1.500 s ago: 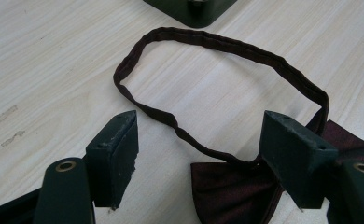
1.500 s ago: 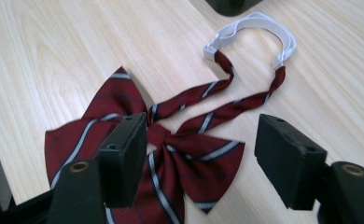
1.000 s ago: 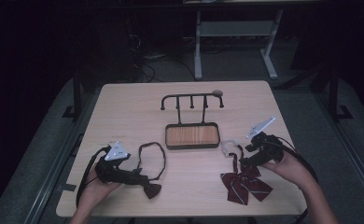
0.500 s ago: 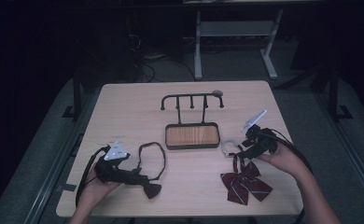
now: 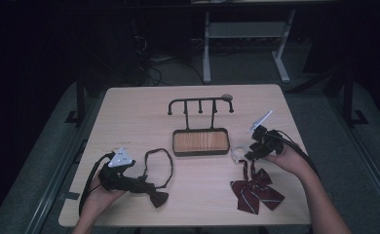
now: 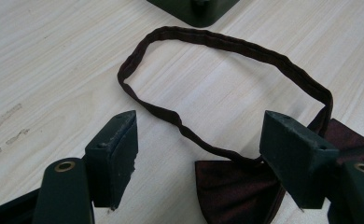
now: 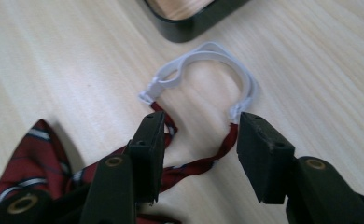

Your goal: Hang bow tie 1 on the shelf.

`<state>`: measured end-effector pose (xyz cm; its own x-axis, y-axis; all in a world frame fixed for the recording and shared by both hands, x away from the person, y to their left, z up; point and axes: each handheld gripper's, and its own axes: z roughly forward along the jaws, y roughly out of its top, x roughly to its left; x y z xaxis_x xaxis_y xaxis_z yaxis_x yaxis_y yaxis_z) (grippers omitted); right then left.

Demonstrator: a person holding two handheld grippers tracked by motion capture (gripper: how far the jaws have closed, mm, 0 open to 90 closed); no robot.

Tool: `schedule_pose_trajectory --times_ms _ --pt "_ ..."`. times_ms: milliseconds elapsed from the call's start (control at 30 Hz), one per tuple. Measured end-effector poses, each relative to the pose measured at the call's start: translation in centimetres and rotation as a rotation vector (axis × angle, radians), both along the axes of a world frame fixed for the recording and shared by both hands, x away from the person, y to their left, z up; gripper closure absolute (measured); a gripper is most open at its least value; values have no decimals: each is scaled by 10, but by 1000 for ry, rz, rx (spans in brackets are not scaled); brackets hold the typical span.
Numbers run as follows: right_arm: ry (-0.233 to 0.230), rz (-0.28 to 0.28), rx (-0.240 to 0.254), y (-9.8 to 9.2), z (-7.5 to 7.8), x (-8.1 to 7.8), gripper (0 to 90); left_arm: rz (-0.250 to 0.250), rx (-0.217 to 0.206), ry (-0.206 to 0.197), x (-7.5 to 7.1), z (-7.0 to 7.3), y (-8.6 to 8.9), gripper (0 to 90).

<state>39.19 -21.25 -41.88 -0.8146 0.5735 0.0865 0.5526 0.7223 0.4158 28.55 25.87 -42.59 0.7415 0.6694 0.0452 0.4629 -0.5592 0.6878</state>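
Table (image 5: 129, 122): pale wood under me, dark floor all around.
Striped bow tie (image 5: 254, 189): red with pale stripes, flat near my right front edge; its white band loop (image 7: 208, 63) lies just beside the stand's tray.
My right claw (image 7: 196, 140): spread, jaws straddling the red straps below the white loop.
Dark bow tie (image 5: 157, 197): maroon, flat at my left; its strap loop (image 6: 227, 88) lies open on the wood.
My left claw (image 6: 199, 149): spread wide over the strap.
Hook stand (image 5: 200, 127): black rail above a wood-floored tray, mid-table.
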Motion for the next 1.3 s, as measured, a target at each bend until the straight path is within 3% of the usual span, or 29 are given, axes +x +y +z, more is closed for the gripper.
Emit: schedule_pose_trajectory --times_ms 467,800,1300 --pt "30 -62 -57 -1 -15 15 616 -2 11 4 1 -2 -2 284" --pt "33 -63 -96 4 -21 18 688 -2 11 3 1 -1 -1 284" --pt "39 -51 -113 7 -23 20 828 -1 8 7 1 -1 -1 283"
